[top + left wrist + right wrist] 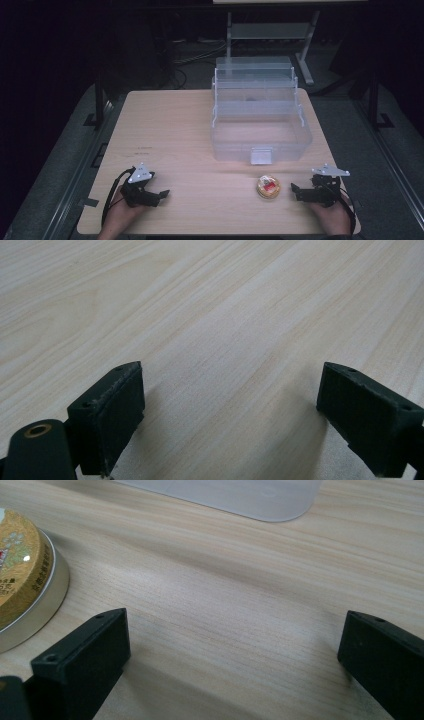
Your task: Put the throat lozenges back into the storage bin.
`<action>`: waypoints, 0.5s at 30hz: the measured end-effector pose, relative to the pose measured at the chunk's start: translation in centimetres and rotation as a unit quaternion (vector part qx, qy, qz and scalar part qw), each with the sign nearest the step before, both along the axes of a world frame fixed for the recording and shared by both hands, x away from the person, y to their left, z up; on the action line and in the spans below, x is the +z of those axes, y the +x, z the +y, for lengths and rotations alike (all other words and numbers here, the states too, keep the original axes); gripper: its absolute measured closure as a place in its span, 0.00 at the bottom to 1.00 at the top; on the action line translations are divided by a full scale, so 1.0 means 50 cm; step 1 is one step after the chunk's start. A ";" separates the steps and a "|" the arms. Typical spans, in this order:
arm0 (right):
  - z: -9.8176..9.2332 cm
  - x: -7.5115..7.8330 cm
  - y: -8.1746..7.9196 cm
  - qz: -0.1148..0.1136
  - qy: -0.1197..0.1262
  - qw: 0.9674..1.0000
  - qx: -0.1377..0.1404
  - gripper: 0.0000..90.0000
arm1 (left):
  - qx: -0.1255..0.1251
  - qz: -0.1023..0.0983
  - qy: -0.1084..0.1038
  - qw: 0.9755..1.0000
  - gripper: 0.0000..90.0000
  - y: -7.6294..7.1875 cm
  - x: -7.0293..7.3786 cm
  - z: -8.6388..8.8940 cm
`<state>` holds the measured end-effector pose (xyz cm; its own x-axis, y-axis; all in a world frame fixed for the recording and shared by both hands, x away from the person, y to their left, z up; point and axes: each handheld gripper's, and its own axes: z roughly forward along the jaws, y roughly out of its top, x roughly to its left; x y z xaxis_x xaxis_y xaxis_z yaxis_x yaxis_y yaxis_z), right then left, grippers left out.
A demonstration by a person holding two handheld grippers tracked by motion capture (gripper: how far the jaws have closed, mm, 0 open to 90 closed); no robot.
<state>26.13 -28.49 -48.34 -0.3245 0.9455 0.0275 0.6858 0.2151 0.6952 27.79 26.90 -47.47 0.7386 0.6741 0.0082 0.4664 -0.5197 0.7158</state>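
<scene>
A pale wood-grain table (180, 130) carried a clear plastic storage box (260, 135) with its lid raised, set toward the far right. A small round tin (268, 187) with a gold and red top lay near the front edge, just before the box.

Round gold tin (268, 187) (flat, upright)

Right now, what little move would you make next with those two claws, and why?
Probably slide the right gripper toward the round tin. Its jaws stand open with nothing between them, the tin lies just beside it on the table, and the clear box behind stands open.
</scene>
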 end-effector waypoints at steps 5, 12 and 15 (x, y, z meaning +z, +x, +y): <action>-0.001 0.000 0.001 0.000 0.000 1.000 0.004 0.00 | 0.000 0.000 0.000 1.000 0.12 0.000 0.000 0.000; -0.003 0.000 0.003 -0.001 0.000 1.000 0.013 0.00 | 0.000 0.000 0.000 1.000 0.12 0.000 0.000 0.000; -0.004 0.000 0.004 -0.001 0.000 1.000 0.016 0.00 | 0.000 0.000 -0.001 1.000 0.12 0.000 0.000 0.000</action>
<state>26.32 -28.67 -48.36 -0.3547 0.9346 0.0265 0.6771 0.2372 0.6966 27.80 26.90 -47.48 0.7385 0.6742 0.0075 0.4661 -0.5185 0.7169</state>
